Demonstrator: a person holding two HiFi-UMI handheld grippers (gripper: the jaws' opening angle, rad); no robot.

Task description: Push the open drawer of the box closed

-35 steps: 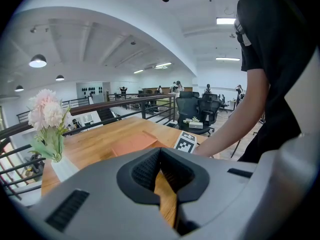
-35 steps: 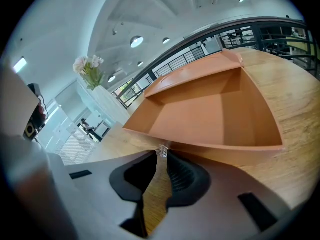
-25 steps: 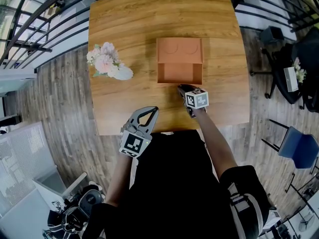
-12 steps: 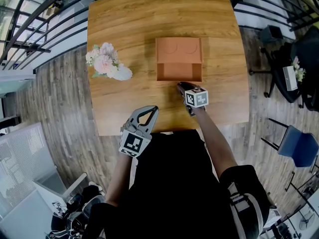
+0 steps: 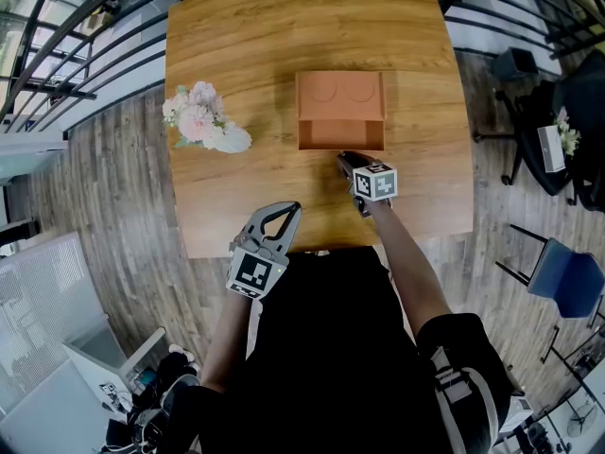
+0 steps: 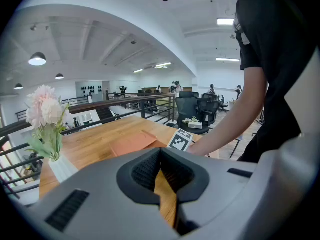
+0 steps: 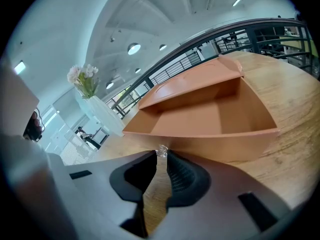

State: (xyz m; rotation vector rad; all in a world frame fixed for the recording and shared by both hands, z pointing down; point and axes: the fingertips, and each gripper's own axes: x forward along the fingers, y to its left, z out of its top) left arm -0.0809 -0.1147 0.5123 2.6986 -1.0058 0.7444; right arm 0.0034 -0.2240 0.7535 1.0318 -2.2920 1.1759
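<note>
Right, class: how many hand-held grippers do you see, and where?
2. Left hand-held gripper: over the near edge of the table. Right hand-held gripper: closed on the knob of the drawer.

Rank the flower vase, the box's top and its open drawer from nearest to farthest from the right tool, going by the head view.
1. The open drawer, directly ahead of the right tool; its clear knob sits between the tips.
2. The box's top, behind the drawer.
3. The flower vase, far off to the left.
</note>
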